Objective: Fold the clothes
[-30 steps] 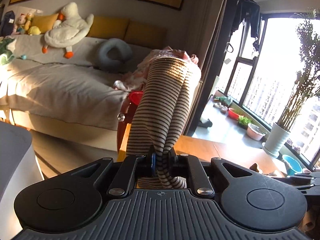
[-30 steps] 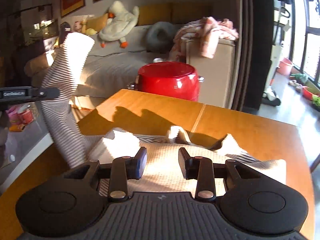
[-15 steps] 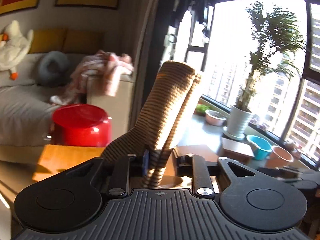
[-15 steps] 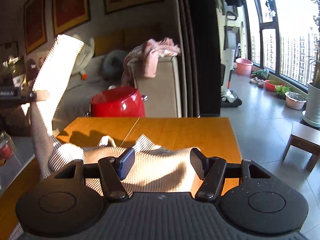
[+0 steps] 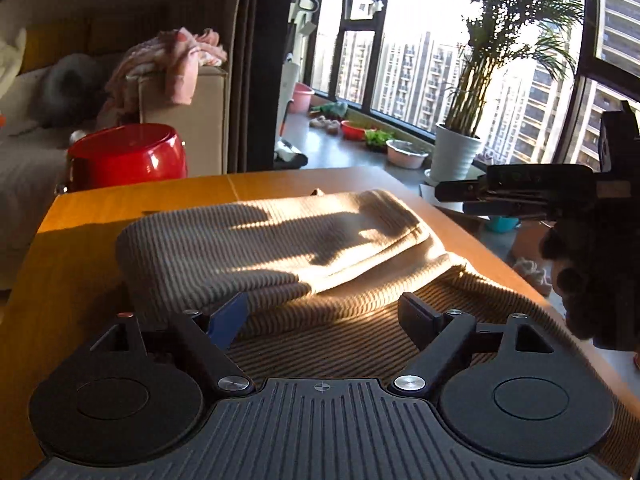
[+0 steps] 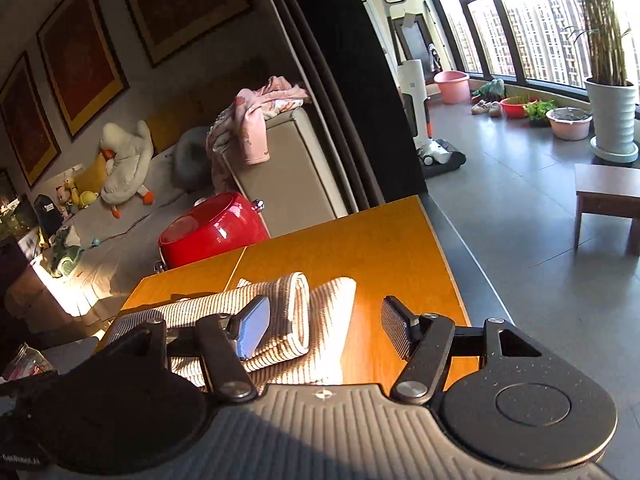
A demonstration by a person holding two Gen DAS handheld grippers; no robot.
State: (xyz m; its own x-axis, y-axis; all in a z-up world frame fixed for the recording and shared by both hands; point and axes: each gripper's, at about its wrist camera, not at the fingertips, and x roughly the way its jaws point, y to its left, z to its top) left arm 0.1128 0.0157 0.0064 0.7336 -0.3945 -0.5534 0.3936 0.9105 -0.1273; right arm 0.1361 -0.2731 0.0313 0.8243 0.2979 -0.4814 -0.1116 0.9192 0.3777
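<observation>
Two grippers of mine are over the wooden tabletop (image 5: pixel 100 208), and neither holds anything. Farthest left, beyond the tabletop's far corner, a red pot (image 5: pixel 128 156) stands in front of a sofa arm with pink clothes (image 5: pixel 168 60) heaped on top. My left gripper (image 5: pixel 324 316) has its jaws spread wide, with nothing between them, just above the near edge of the striped garment (image 5: pixel 272 248). That garment lies flat on the tabletop, a sleeve or side panel folded over onto its body, sunlight and shadow crossing it. To the right, my right gripper (image 5: pixel 480 196) shows from the side in silhouette, above the garment's right edge; from this angle I cannot judge its jaws. Its own camera settles that: the right gripper (image 6: pixel 324 332) is parted wide, the left finger (image 6: pixel 252 328) over the folded striped cloth, though whether it touches is unclear, the other over bare wood.
</observation>
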